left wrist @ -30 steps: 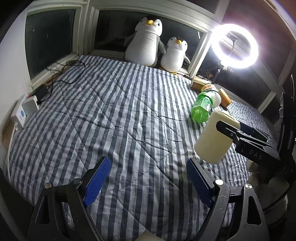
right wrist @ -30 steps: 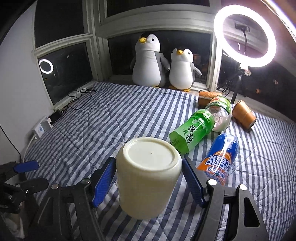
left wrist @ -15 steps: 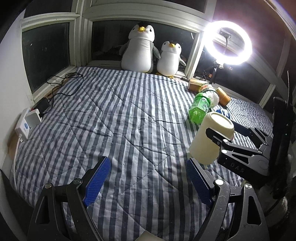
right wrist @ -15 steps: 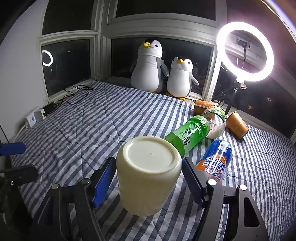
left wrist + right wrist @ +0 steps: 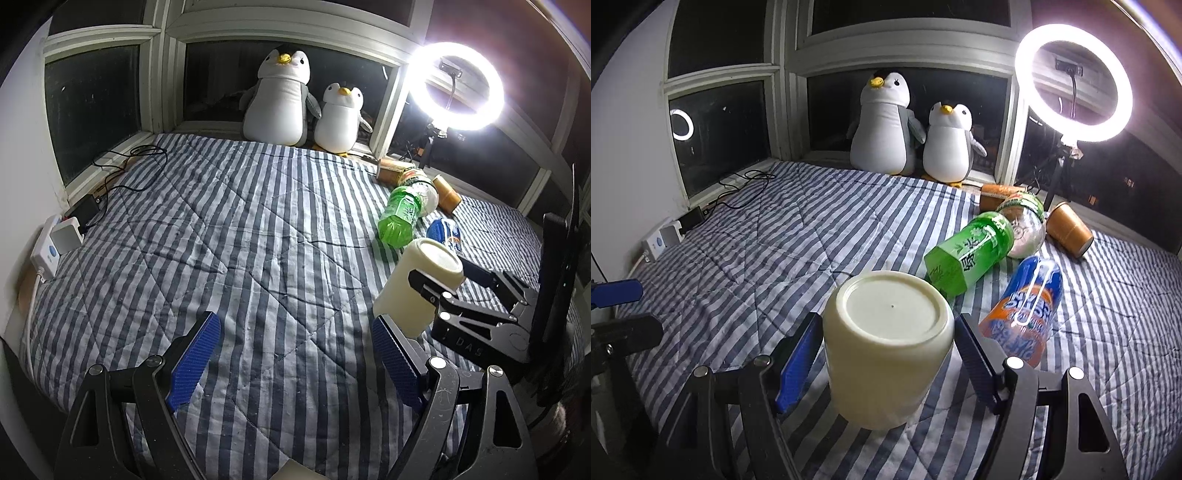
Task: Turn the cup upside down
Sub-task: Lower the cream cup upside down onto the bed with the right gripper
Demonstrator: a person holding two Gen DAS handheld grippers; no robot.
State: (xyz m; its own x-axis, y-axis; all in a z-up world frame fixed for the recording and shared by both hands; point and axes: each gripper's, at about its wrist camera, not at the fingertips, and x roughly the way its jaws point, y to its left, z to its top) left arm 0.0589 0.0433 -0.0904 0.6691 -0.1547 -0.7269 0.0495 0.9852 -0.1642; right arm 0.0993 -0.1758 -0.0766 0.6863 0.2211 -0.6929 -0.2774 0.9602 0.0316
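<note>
A cream cup (image 5: 886, 347) sits upside down between the blue pads of my right gripper (image 5: 886, 354), its flat base up. The gripper is shut on it and holds it over the striped quilt (image 5: 783, 236). In the left wrist view the cup (image 5: 417, 284) shows at the right, tilted slightly, with the right gripper's black fingers (image 5: 428, 288) around it. My left gripper (image 5: 295, 354) is open and empty, low over the quilt (image 5: 240, 240), to the left of the cup.
A green bottle (image 5: 967, 251), a blue-orange bottle (image 5: 1023, 310), a clear jar (image 5: 1023, 221) and brown cups (image 5: 1067, 229) lie right of the cup. Two plush penguins (image 5: 882, 122) sit at the window. A ring light (image 5: 1071, 81) stands far right. Cables and a power strip (image 5: 55, 243) lie left.
The right gripper has brought the cup lower and more upright, base up. The left gripper has tilted up a little and stays open.
</note>
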